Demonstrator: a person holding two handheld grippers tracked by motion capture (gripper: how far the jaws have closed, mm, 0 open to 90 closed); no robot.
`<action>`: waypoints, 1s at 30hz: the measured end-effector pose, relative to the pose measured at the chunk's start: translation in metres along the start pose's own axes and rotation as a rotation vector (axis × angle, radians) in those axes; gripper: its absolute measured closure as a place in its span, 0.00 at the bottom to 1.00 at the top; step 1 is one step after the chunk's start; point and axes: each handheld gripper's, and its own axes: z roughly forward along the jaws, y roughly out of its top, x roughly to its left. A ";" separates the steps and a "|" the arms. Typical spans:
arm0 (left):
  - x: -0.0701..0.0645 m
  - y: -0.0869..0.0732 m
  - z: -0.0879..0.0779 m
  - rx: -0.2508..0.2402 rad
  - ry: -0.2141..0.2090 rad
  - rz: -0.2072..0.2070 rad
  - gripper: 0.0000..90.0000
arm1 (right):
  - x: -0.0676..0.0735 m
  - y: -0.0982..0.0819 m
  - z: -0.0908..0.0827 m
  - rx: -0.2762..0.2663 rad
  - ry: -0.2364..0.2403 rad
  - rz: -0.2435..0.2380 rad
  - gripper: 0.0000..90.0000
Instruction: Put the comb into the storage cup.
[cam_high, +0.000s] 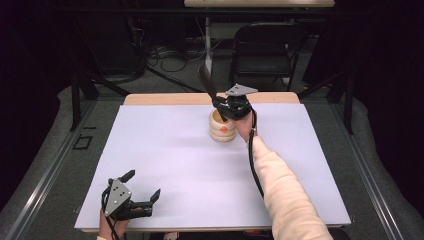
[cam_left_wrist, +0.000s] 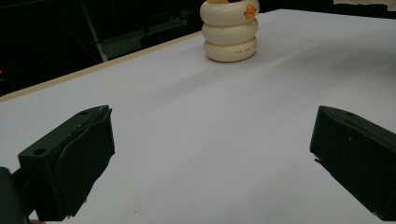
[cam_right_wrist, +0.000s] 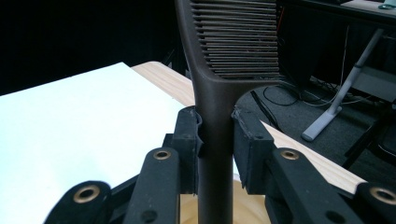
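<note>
High view: my right gripper (cam_high: 226, 111) stands over the cream ribbed holder (cam_high: 223, 131) at the far middle of the white mat (cam_high: 165, 160), its jaws clamped on the handle of a dark comb (cam_high: 207, 82). The comb's toothed head rises up and away above the fingers; its handle runs down below them into the holder's open mouth. Right gripper view: both pads (cam_right_wrist: 187, 140) press the handle. My left gripper (cam_high: 134, 196) rests at the near left corner, jaws wide, nothing between them, holder far ahead.
</note>
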 end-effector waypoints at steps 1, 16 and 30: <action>0.000 0.000 0.000 0.000 0.000 0.000 0.00 | 0.000 0.000 0.000 0.002 0.001 -0.003 0.80; 0.000 0.000 0.000 0.002 0.001 0.002 0.00 | 0.000 -0.007 0.003 0.026 0.005 -0.004 0.80; 0.000 0.000 0.000 0.002 0.001 0.002 0.00 | -0.002 -0.014 0.005 0.048 0.013 -0.005 0.80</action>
